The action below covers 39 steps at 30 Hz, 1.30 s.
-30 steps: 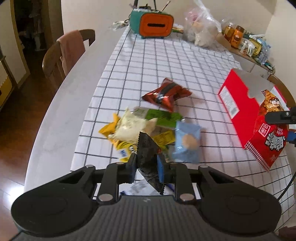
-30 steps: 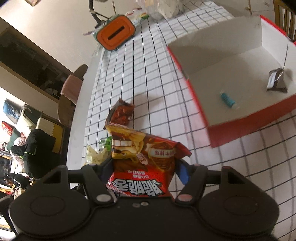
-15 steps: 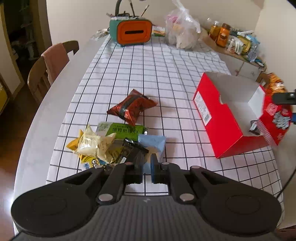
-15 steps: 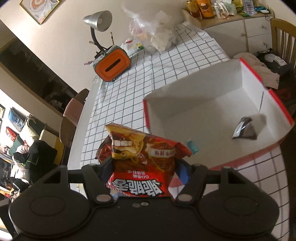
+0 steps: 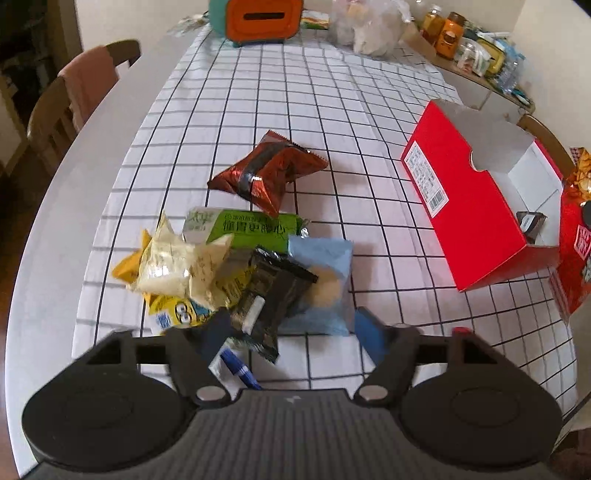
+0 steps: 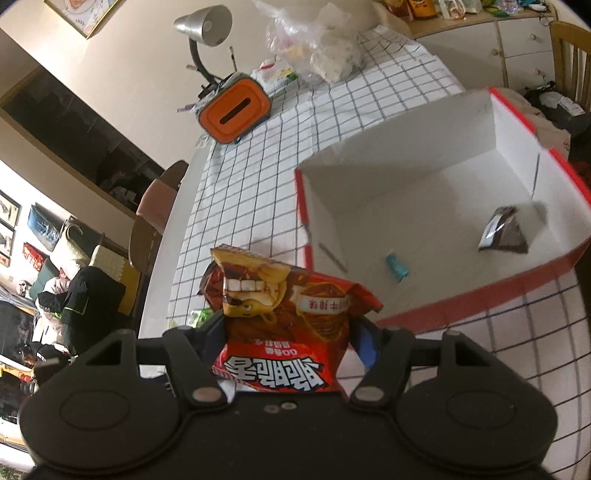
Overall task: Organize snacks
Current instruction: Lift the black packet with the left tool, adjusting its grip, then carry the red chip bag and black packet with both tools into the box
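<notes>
- Left gripper (image 5: 290, 332): its two fingers stand wide apart, with nothing between them. It hovers just above the near edge of a snack pile on a grid cloth (image 5: 325, 103).
- Black pack (image 5: 271, 291): lies tilted on top of the pile, in the gap between the open fingers, not clearly touching either one.
- Blue pack (image 5: 325, 280): lies flat just right of the black pack, a round biscuit showing through it.
- Green pack (image 5: 243, 227): lies behind the pile, partly covered by a pale yellow pack (image 5: 173, 266) to the left.
- Below the pale pack a yellow cartoon pack (image 5: 177, 312) peeks out, and a small white sachet with a blue mark (image 5: 236, 369) lies nearest the gripper.
- Dark red pack (image 5: 267, 173): lies alone on the cloth, behind the pile and apart from it.
- Red box (image 5: 465, 195): open, white inside, well to the right of the pile.
- Right gripper (image 6: 286, 336): its fingers are clamped on a red chip bag (image 6: 291, 314), which stands up between them with its print upside down. It is held near the box's front corner, whether over the rim or just outside it I cannot tell.
- Inside the box (image 6: 406, 192), from the right wrist view: a dark triangular pack (image 6: 504, 230) near the far right wall, and a small teal item (image 6: 397, 266) on the floor closer to the bag.
- At the table's far end: an orange tissue box (image 6: 234, 112), a desk lamp (image 6: 205, 26) and a clear plastic bag (image 6: 321, 44).
</notes>
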{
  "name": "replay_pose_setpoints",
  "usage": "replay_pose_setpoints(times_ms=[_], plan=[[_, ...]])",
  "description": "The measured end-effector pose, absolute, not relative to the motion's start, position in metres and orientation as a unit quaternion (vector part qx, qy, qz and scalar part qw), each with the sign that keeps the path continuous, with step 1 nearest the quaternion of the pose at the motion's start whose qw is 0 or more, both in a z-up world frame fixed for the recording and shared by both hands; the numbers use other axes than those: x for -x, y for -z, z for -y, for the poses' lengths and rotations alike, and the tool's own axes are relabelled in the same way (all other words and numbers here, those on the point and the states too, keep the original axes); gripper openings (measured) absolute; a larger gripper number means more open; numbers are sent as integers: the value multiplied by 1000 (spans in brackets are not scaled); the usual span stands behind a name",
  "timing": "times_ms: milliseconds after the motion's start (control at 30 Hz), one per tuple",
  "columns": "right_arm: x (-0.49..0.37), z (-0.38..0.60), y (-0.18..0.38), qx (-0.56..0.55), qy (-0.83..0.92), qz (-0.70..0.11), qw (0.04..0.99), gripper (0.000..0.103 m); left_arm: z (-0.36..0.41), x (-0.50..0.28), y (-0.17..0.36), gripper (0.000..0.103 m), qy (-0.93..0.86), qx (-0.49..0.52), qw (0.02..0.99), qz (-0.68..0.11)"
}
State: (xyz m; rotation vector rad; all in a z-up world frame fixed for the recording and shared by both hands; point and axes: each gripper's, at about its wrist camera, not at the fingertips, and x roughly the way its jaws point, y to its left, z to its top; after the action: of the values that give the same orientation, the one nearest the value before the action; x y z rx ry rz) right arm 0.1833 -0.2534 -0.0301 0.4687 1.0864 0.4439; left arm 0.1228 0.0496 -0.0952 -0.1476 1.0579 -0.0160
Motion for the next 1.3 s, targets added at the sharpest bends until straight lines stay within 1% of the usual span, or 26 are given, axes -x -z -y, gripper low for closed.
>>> replay_pose_setpoints(times_ms=[233, 333, 367, 400, 433, 500, 600, 667, 700, 967, 1300], plan=[[-170, 230, 44, -226, -184, -522, 801, 69, -50, -141, 116, 75, 68, -3, 853, -517], [-165, 224, 48, -230, -170, -523, 803, 69, -52, -148, 122, 75, 84, -20, 851, -519], [-164, 223, 49, -231, -166, -523, 803, 69, -53, -151, 124, 71, 92, -24, 848, -521], [-162, 222, 49, -232, -162, -523, 804, 69, -54, -153, 127, 65, 94, -26, 846, -524], [-161, 221, 50, -234, -157, -523, 804, 69, -56, -155, 130, 62, 96, -28, 844, -527], [-159, 221, 51, -238, -149, -523, 805, 69, -59, -158, 134, 50, 103, -23, 839, -534], [-156, 221, 52, -242, -138, -521, 807, 69, -62, -159, 135, 47, 109, -16, 839, -533], [-155, 219, 52, -244, -132, -520, 808, 69, -64, -158, 135, 36, 111, -15, 840, -531], [-155, 220, 53, -244, -130, -519, 808, 69, -64, -157, 134, 34, 110, -14, 841, -530], [-152, 223, 48, -239, -123, -513, 815, 69, -64, -147, 126, 31, 88, 0, 851, -518], [-165, 251, 30, -221, -137, -494, 829, 69, -33, -138, 70, 31, 76, 15, 874, -481]])
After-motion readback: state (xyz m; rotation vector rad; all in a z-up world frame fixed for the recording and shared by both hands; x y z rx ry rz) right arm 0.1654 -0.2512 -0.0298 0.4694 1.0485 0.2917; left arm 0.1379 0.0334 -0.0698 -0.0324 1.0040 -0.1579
